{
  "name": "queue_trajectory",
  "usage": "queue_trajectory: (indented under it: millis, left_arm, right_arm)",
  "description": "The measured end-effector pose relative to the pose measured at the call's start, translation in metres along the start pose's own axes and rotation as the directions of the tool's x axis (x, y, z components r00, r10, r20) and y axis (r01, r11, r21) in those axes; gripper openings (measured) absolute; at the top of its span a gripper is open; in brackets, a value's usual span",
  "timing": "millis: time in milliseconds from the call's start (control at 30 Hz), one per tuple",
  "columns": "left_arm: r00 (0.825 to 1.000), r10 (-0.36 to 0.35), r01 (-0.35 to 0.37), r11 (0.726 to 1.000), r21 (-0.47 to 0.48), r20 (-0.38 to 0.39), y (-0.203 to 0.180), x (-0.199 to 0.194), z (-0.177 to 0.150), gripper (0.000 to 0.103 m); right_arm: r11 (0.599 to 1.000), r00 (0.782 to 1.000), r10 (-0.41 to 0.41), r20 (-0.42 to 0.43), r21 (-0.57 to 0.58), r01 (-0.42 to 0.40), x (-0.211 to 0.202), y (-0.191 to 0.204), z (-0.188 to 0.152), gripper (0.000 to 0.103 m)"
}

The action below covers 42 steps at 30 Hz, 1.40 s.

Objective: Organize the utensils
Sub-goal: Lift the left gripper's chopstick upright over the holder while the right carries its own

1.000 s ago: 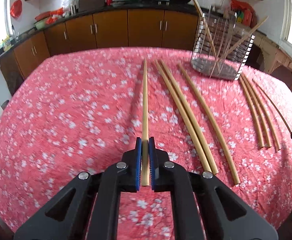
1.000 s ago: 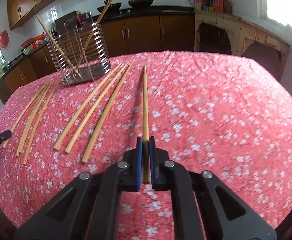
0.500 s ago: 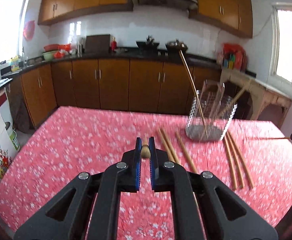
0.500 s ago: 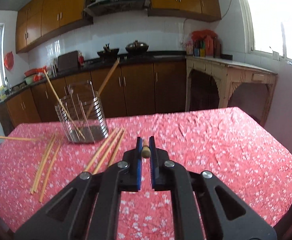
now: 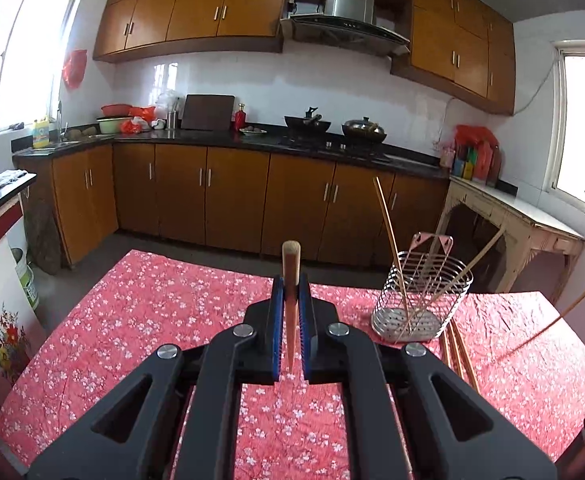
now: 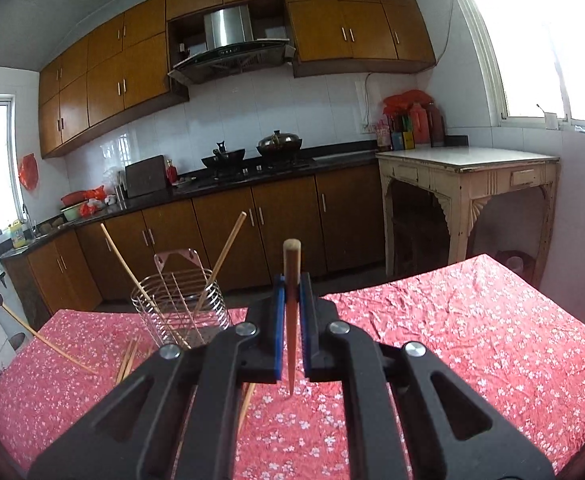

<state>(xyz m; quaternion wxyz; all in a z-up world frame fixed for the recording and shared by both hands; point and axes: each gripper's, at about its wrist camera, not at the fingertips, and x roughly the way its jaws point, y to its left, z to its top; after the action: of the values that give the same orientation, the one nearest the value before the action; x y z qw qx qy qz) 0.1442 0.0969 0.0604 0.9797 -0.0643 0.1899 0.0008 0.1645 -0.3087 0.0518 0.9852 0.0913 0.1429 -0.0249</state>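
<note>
Your red floral table [image 5: 140, 320] carries the wire holder [image 5: 422, 300] at two o'clock from your left gripper [image 5: 291, 312], two chopsticks already leaning inside it. Each hand clamps one chopstick [image 5: 291, 280] near its end, lifted clear so it can tip into the holder; your right gripper [image 6: 291, 312] pinches the other chopstick [image 6: 291, 280], holder [image 6: 180, 304] at ten o'clock.

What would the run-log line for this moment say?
left gripper: shut on chopstick | right gripper: shut on second chopstick | wire holder: holds two chopsticks | phase: carrying
</note>
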Motion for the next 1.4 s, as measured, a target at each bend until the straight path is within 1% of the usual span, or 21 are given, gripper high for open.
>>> queue_trajectory:
  millis: [400, 567, 667, 733, 800, 933, 1033, 1200, 1333, 1400]
  left_arm:
    - [1.0, 0.009, -0.009, 1.0, -0.001, 0.006, 0.001, 0.0, 0.002, 0.007]
    - [1.0, 0.004, -0.004, 1.0, -0.002, 0.017, -0.004, 0.001, 0.015, 0.007]
    - [0.999, -0.003, 0.003, 1.0, 0.005, 0.047, -0.011, -0.002, 0.033, 0.007]
    - [0.997, -0.012, 0.012, 1.0, 0.005, 0.072, -0.017, -0.005, 0.049, 0.007]
    - [0.995, -0.018, 0.017, 1.0, 0.008, 0.096, -0.025, -0.007, 0.061, 0.007]
    - [0.984, -0.028, 0.026, 1.0, 0.012, 0.175, -0.049, -0.009, 0.093, 0.007]
    - [0.975, -0.037, 0.038, 0.999, -0.001, 0.219, -0.069, -0.003, 0.113, 0.007]
    - [0.958, -0.036, 0.041, 0.999, -0.013, 0.286, -0.1, 0.02, 0.129, 0.007]
    - [0.956, -0.071, 0.086, 0.995, -0.042, 0.283, -0.115, 0.041, 0.13, 0.007]
    - [0.96, -0.073, 0.088, 0.995, -0.047, 0.272, -0.12, 0.053, 0.127, 0.007]
  right_arm:
    - [1.0, 1.0, 0.005, 0.007, -0.014, -0.005, 0.002, 0.007, 0.002, 0.008]
    - [0.999, 0.999, 0.027, 0.023, -0.019, -0.027, 0.001, 0.014, 0.013, 0.008]
    - [0.998, 0.996, 0.058, 0.064, -0.029, -0.057, -0.006, 0.023, 0.033, 0.008]
    - [0.996, 0.992, 0.093, 0.09, -0.024, -0.091, -0.011, 0.029, 0.05, 0.008]
    - [0.991, 0.984, 0.134, 0.12, -0.017, -0.133, -0.016, 0.035, 0.068, 0.008]
    - [0.982, 0.967, 0.191, 0.169, -0.021, -0.19, -0.019, 0.05, 0.097, 0.008]
    - [0.977, 0.96, 0.215, 0.18, -0.028, -0.213, -0.008, 0.064, 0.11, 0.008]
    - [0.97, 0.952, 0.244, 0.185, -0.043, -0.24, 0.024, 0.086, 0.122, 0.008]
    - [0.967, 0.953, 0.253, 0.168, -0.031, -0.251, 0.051, 0.091, 0.124, 0.008]
    - [0.966, 0.954, 0.259, 0.15, -0.015, -0.26, 0.064, 0.089, 0.123, 0.008]
